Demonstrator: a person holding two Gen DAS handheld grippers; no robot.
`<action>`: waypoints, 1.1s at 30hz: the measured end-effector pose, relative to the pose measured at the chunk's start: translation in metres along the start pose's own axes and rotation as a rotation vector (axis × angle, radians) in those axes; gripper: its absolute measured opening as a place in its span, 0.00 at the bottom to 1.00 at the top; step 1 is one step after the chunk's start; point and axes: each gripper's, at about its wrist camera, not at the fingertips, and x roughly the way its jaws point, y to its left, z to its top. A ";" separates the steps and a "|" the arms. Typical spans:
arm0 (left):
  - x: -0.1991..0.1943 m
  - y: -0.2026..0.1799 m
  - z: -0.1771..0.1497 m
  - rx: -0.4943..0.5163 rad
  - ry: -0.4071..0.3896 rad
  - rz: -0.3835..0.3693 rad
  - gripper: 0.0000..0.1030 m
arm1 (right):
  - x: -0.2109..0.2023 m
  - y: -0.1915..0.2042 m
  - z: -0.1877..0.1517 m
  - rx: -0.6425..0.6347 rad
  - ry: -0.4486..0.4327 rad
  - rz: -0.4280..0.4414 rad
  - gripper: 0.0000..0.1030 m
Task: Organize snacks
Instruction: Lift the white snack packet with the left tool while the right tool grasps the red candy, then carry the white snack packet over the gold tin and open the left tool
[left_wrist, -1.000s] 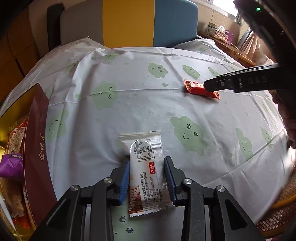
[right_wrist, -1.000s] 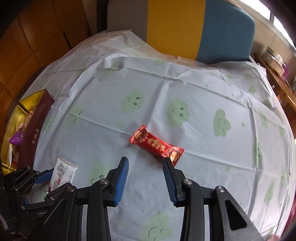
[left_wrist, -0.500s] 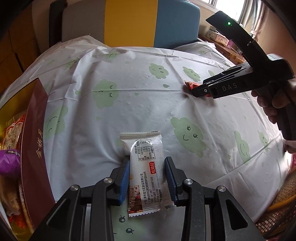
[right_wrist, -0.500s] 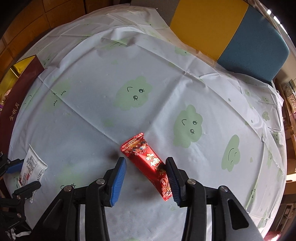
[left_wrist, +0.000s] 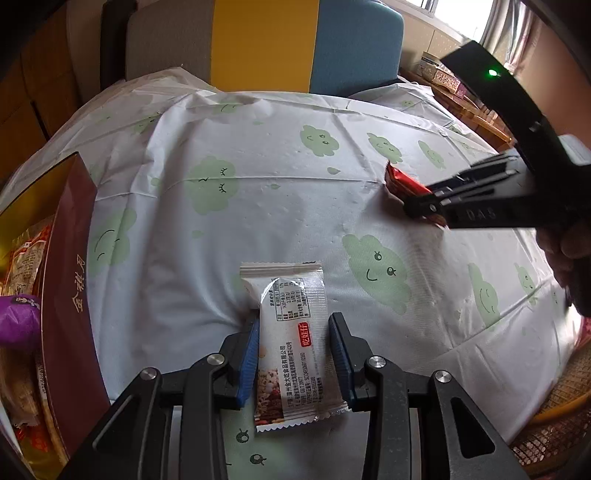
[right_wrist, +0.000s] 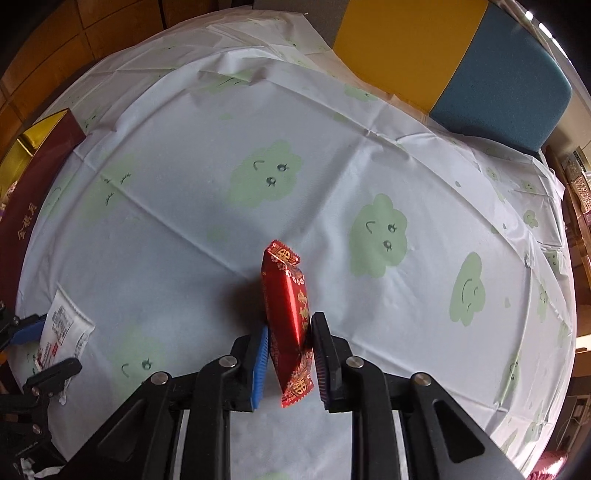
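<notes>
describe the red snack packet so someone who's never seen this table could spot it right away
On the round table under the white tablecloth printed with green smiling clouds, look toward the near edge, well to the right of the maroon gift box. The red snack packet is there, tipped on edge between the closing jaws of the right gripper. It is shiny red foil with gold patterning, unlike the white snack packet at the left gripper.

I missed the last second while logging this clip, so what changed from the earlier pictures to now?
The right gripper came down over the red snack packet; its jaws are closing, with the packet pinched on edge between them instead of lying flat. The left gripper stayed put with the white snack packet between its jaws. The maroon box and the tablecloth are unchanged.
</notes>
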 end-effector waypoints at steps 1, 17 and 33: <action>0.000 -0.001 -0.001 0.005 -0.005 0.005 0.37 | -0.003 0.006 -0.008 -0.007 0.009 -0.004 0.21; -0.023 -0.004 0.000 0.010 -0.059 0.067 0.34 | -0.020 0.025 -0.082 0.170 -0.020 0.159 0.24; -0.087 0.025 -0.012 -0.065 -0.141 0.158 0.34 | -0.019 0.039 -0.079 0.123 -0.031 0.104 0.24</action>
